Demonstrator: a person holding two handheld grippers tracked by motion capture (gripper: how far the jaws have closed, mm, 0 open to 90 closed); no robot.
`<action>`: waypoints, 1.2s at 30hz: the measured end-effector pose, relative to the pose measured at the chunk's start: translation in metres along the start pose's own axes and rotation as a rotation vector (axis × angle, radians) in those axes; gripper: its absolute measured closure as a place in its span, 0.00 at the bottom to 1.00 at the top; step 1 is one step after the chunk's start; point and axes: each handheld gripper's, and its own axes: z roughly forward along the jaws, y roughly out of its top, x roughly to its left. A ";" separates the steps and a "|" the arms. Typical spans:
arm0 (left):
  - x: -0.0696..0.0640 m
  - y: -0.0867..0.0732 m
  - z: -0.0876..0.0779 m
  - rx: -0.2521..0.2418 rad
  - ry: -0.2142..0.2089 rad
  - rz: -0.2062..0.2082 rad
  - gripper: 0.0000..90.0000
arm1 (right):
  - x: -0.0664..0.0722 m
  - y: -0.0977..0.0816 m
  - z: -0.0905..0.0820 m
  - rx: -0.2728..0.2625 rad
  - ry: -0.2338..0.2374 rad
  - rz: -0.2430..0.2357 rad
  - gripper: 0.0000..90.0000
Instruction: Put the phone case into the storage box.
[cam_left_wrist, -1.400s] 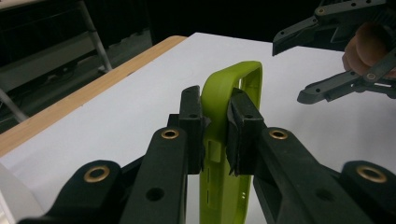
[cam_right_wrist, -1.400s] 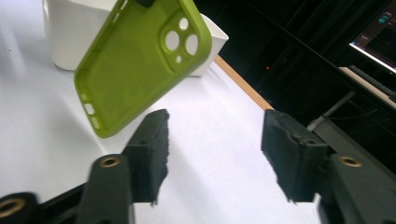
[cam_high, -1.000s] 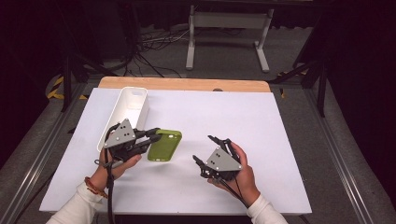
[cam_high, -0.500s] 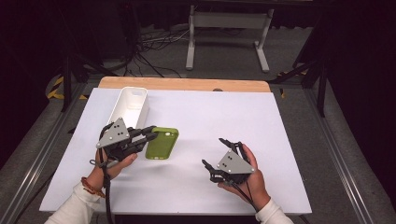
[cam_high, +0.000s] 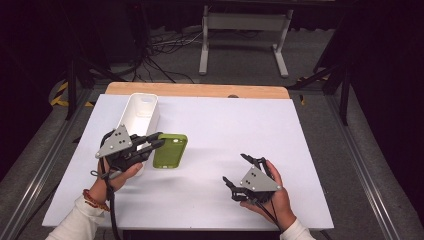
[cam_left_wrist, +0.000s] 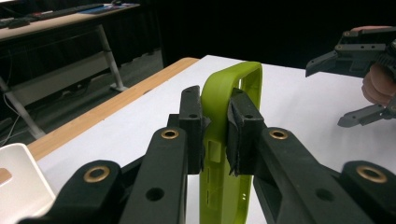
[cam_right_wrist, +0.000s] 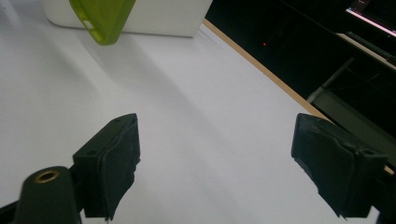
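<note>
Held item: lime-green soft rubber phone case (cam_high: 170, 150) – clamped by one long edge, lifted off the white surface (cam_high: 225, 125), just right of the long white plastic tray (cam_high: 141, 112).
Left gripper (cam_left_wrist: 215, 122): jaws pressed together on the case wall, one pad inside, one outside; case stands on edge in left gripper view.
Right gripper (cam_high: 241, 170): jaws wide apart, nothing between; have just been opening further. Sits near the front edge, well apart from the case.
Step (judged): probably handover or two-handed work on the case, w/ right side coming in.
Grip tip: keep left clamp steady, no twist – thin wall likely to flex and slip.
Approach: bring right jaws in level, aim for the free long edge or the far corner (cam_right_wrist: 103, 29), not the camera cutout.
Closing: shut only once a wall sits squarely between pads.
Risk: soft rubber may fold – case could pivot or drop.
Clearance: keep off the tray rim; avoid knocking left jaws.
</note>
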 end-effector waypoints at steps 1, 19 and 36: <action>0.000 0.000 -0.001 -0.003 0.002 0.000 0.87 | 0.000 -0.001 -0.001 0.001 0.003 0.003 0.18; 0.005 0.005 -0.013 -0.033 0.020 -0.007 0.87 | 0.007 -0.017 -0.007 0.016 0.018 0.010 0.18; 0.016 0.009 -0.035 -0.088 0.070 -0.020 0.87 | 0.013 -0.021 -0.003 0.030 0.033 0.009 0.19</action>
